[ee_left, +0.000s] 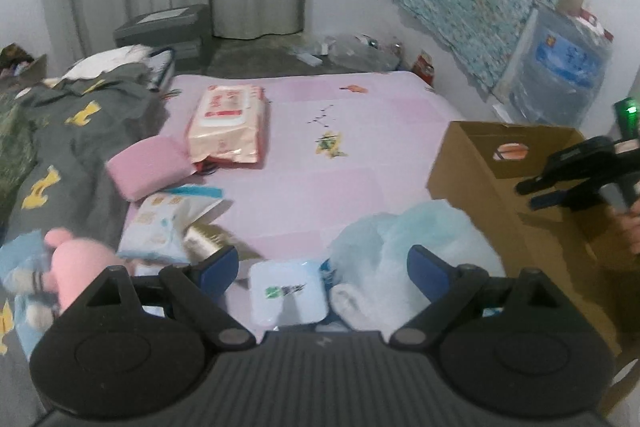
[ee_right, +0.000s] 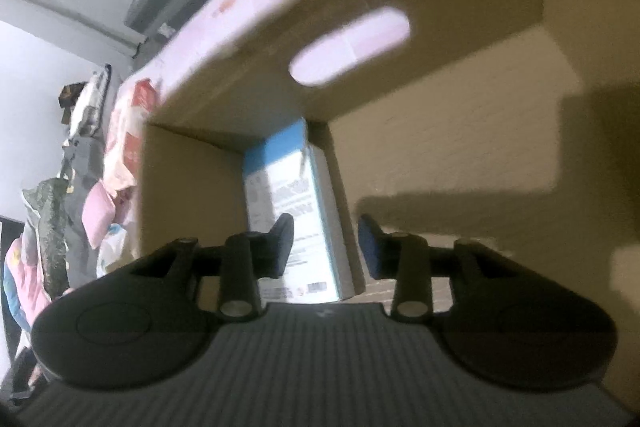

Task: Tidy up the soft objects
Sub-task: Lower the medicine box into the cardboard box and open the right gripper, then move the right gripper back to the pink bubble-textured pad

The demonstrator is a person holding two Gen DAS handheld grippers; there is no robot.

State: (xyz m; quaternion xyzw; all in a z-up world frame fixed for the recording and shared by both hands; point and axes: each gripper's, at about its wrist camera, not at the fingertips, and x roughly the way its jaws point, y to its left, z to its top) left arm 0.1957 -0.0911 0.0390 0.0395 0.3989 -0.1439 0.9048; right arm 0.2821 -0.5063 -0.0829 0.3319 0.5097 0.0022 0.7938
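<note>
In the left wrist view my left gripper [ee_left: 322,267] stands wide open low over the pink bed sheet [ee_left: 360,155]. A small pale blue wipes pack [ee_left: 286,293] lies just under its jaws, untouched, with a crumpled clear plastic bag [ee_left: 404,247] to its right. A pink plush toy [ee_left: 76,263] lies at the left. My right gripper [ee_left: 534,194] hangs over the cardboard box [ee_left: 472,179]. In the right wrist view the right gripper [ee_right: 325,243] is open inside the box [ee_right: 460,155]. A blue and white pack [ee_right: 294,203] stands in the box beyond the fingers, and the pads do not press it.
On the bed lie a large red and white wipes pack [ee_left: 228,123], a pink cushion [ee_left: 148,167], a blue and white tissue pack [ee_left: 168,223] and a grey blanket [ee_left: 72,147]. A water jug [ee_left: 560,67] stands at the far right by the wall.
</note>
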